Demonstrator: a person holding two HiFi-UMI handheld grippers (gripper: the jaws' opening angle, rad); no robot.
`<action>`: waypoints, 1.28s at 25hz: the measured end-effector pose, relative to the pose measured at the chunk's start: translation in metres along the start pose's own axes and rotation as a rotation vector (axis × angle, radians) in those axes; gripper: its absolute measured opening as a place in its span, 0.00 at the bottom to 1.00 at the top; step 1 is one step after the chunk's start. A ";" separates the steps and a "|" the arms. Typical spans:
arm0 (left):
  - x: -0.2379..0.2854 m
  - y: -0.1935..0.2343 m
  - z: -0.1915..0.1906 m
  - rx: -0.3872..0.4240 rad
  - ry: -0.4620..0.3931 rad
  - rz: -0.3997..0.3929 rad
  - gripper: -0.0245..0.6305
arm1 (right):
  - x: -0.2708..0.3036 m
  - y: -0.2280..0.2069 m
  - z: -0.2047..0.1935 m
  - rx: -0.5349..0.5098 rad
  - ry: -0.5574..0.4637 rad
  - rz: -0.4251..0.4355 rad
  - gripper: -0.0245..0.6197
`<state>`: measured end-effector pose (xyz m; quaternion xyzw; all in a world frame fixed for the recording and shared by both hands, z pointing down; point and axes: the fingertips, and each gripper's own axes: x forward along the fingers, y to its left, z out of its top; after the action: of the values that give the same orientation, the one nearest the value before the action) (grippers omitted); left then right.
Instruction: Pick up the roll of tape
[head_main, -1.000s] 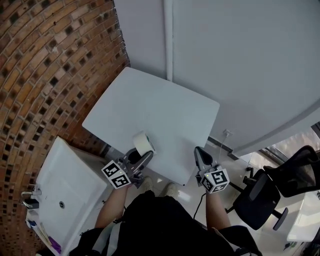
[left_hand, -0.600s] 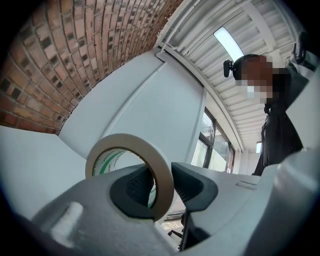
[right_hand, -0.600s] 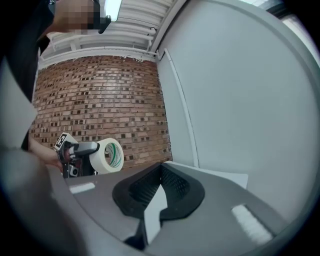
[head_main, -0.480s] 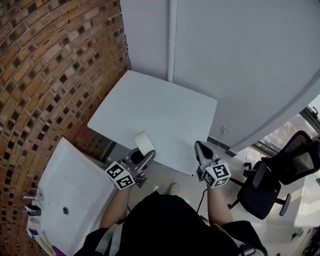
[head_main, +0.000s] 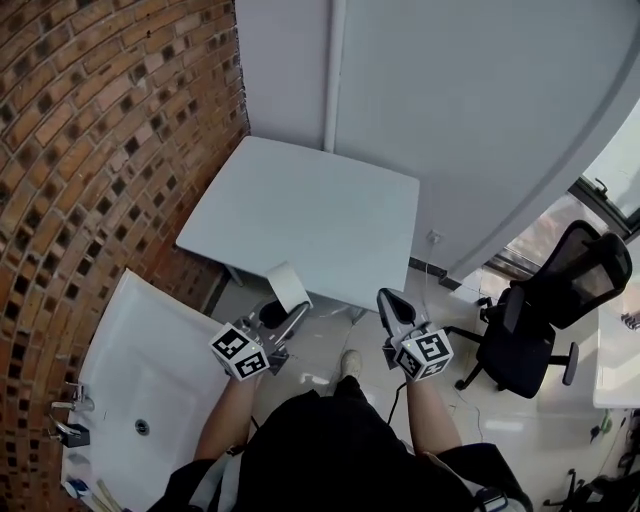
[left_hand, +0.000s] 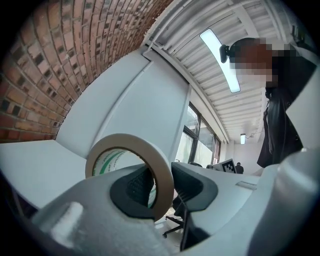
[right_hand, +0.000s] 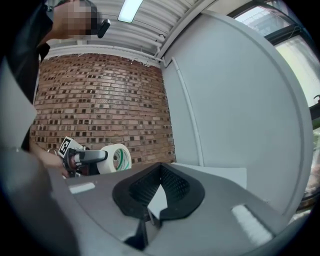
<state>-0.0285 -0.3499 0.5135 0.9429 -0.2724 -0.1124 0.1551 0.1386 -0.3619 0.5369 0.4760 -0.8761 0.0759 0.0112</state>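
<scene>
White table (head_main: 300, 205) by brick wall (head_main: 100, 150), roll of tape (head_main: 288, 286) aloft
Left gripper (left_hand: 162, 184) pinches the light, stiff ring's wall; right gripper (head_main: 389, 302) closed, empty

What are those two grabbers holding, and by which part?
The left gripper holds the roll of tape by its band: one of the jaws sits inside the hole, the other outside. The right gripper holds nothing; its jaws are together.

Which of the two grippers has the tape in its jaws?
The left gripper: its jaws pinch the wall of the roll of tape. The right gripper is shut on nothing.
</scene>
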 end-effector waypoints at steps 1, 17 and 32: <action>-0.007 -0.002 -0.003 -0.005 0.007 -0.002 0.21 | -0.006 0.006 -0.003 0.004 0.004 -0.010 0.05; -0.035 -0.023 0.001 -0.015 -0.043 0.039 0.21 | -0.036 0.026 0.012 -0.063 -0.019 0.077 0.05; -0.026 -0.044 -0.001 0.012 -0.072 0.116 0.21 | -0.050 0.000 0.022 -0.047 -0.064 0.133 0.05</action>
<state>-0.0282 -0.2998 0.5023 0.9218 -0.3327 -0.1356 0.1457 0.1670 -0.3229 0.5108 0.4187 -0.9071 0.0407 -0.0107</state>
